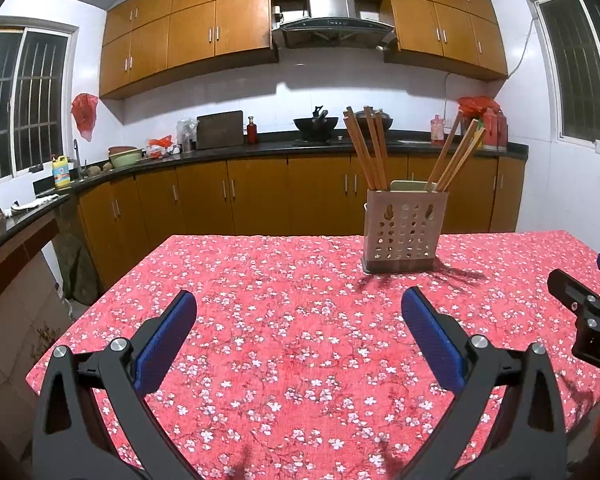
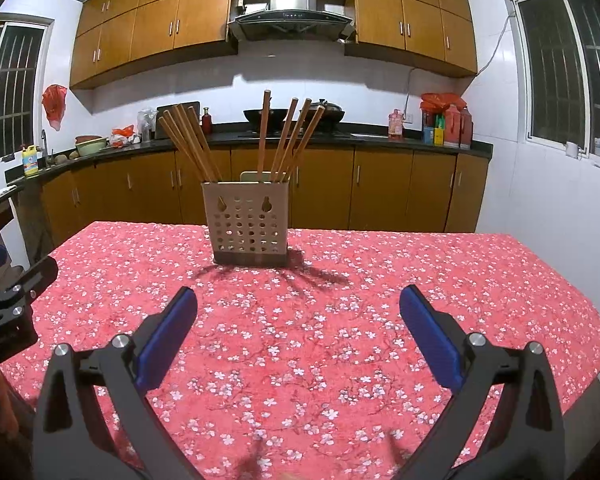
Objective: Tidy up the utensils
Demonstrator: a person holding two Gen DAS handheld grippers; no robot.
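Chopsticks (image 1: pixel 370 148) stand in a perforated holder (image 1: pixel 404 230), right of centre in the left wrist view, fanned in two bunches on the red floral tablecloth (image 1: pixel 280 320). Left gripper (image 1: pixel 299 332) sits low in frame, fingers spread wide w/ nothing between them. Right gripper's edge pokes in at the right margin.

Right wrist view: holder (image 2: pixel 249 224) is centre-frame, sticks (image 2: pixel 198 142) splayed left, middle & right. Right gripper (image 2: pixel 299 330) is also spread apart, empty. No loose utensils visible on the cloth, so job looks near done. If tidying the splay, I'd pinch one stick near its top, go slow, and steady the holder w/ the other gripper so it doesn't tip.
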